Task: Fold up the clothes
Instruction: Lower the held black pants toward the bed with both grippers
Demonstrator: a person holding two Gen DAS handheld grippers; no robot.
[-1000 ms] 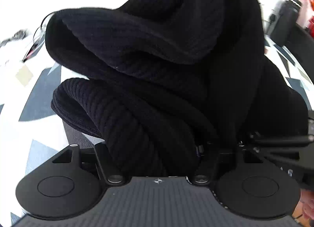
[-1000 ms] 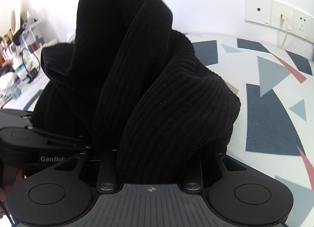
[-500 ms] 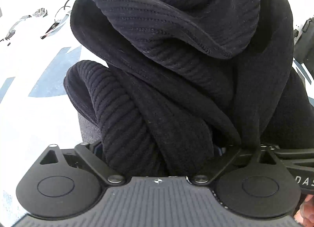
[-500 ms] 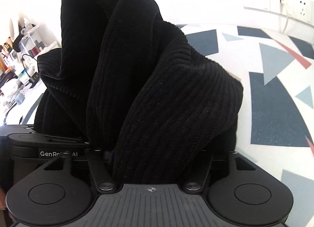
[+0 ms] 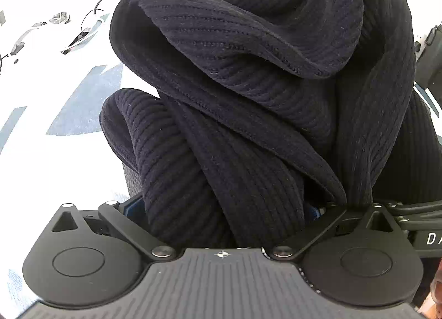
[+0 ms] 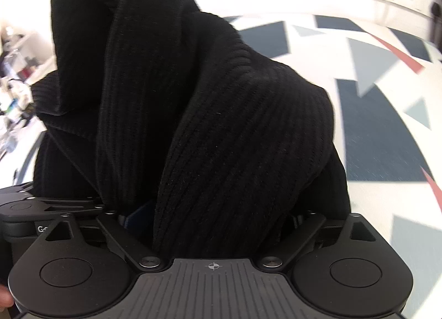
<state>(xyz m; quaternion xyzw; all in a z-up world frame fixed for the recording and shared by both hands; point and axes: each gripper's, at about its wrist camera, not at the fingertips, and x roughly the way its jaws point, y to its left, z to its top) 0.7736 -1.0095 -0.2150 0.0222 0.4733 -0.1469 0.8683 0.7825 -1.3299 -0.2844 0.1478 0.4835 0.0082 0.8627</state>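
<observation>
Patterned tabletop bears one black sweater; both tools, just opening, stand spread.

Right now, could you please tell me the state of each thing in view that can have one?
black ribbed garment: bunched in loose folds, heaped between both tools, not yet folded flat.
left tool: open; jaws just opened wide, fabric between them.
right tool: open; jaws just been opening, fabric between them.
patterned surface: partly covered by the garment.

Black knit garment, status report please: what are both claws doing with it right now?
Both jaws just opened wide, pads off. Black ribbed garment bunched between them, heaped on patterned table. Fabric fills both views; nothing else in the way.
</observation>
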